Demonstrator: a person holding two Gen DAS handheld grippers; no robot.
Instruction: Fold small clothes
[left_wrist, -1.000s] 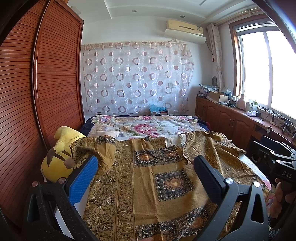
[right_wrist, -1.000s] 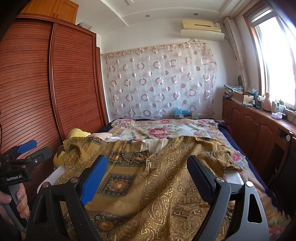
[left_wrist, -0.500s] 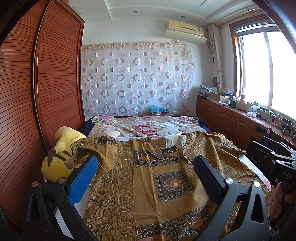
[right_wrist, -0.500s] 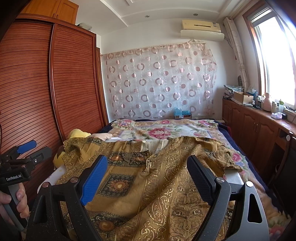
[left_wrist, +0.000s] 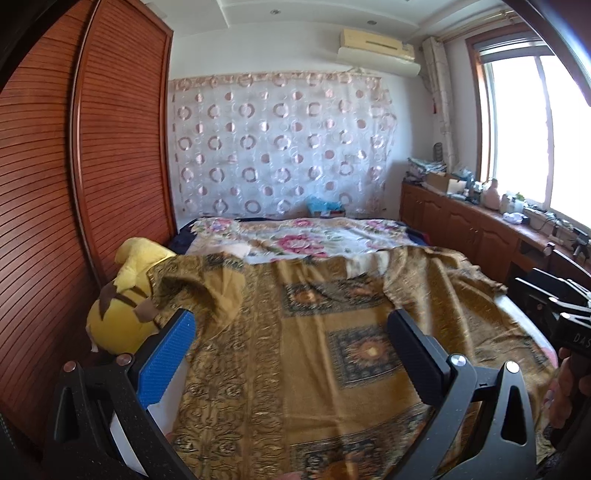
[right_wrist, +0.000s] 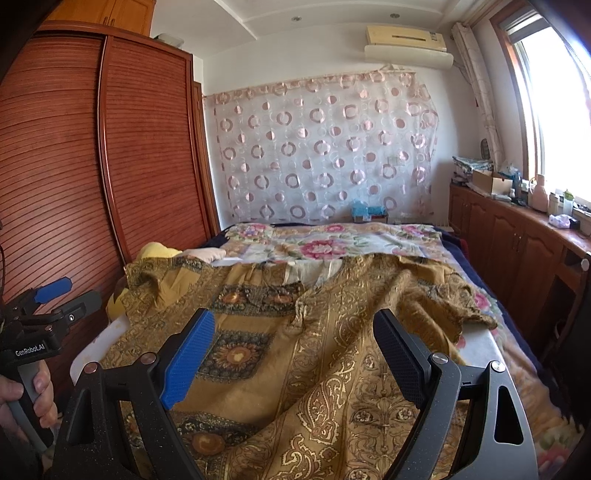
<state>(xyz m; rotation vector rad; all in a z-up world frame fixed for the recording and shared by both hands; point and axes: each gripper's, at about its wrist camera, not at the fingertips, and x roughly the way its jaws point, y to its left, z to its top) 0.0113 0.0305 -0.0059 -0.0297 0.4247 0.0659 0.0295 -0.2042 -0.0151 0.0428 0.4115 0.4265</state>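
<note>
A mustard-gold patterned garment (left_wrist: 295, 350) lies spread flat across the near half of the bed, collar toward the far side; it also shows in the right wrist view (right_wrist: 295, 354). My left gripper (left_wrist: 290, 328) is open and empty above the garment's left half. My right gripper (right_wrist: 293, 326) is open and empty above its right half. The left gripper's body (right_wrist: 44, 325) shows at the left edge of the right wrist view. The right gripper's body (left_wrist: 554, 306) shows at the right edge of the left wrist view.
A yellow plush toy (left_wrist: 125, 306) sits at the bed's left edge against the wooden wardrobe (left_wrist: 74, 203). A floral bedspread (left_wrist: 303, 240) covers the far half. A wooden cabinet (right_wrist: 517, 236) with clutter runs along the right under the window.
Both views have shifted slightly, with some motion blur in the left wrist view. Both grippers stay open and the garment lies as before.
</note>
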